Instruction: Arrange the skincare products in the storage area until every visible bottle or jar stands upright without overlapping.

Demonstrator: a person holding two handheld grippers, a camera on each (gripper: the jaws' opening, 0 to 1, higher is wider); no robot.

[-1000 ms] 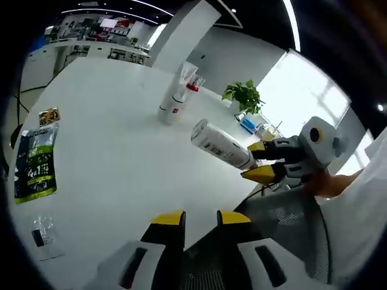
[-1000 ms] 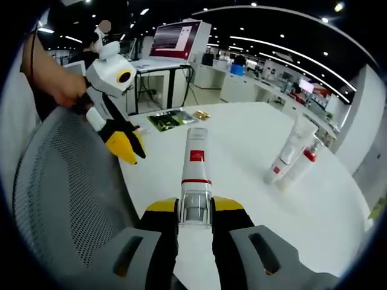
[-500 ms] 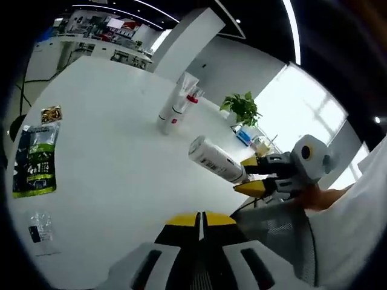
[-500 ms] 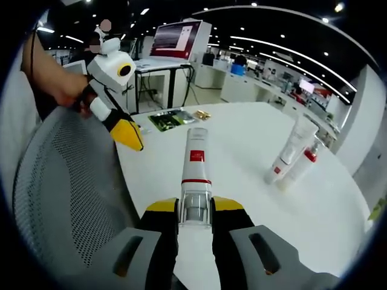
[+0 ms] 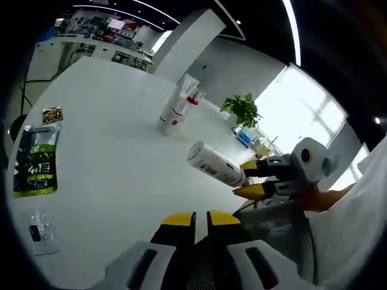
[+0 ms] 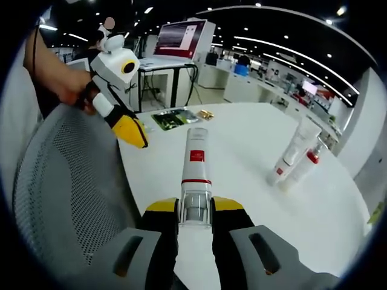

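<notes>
Now | right gripper (image 6: 195,212) grips cylindrical white bottle (image 6: 196,166) | cap seemingly clear

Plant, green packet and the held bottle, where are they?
plant (image 5: 243,104), left gripper view, on its leaves.
green packet (image 5: 35,164), left gripper view, on its printed front.
bottle (image 6: 195,163), right gripper view, on its white body above the red band.

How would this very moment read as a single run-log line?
right claw: shut on bottle, held over table | left claw: nearly shut, empty | two tubes: standing on table
</notes>
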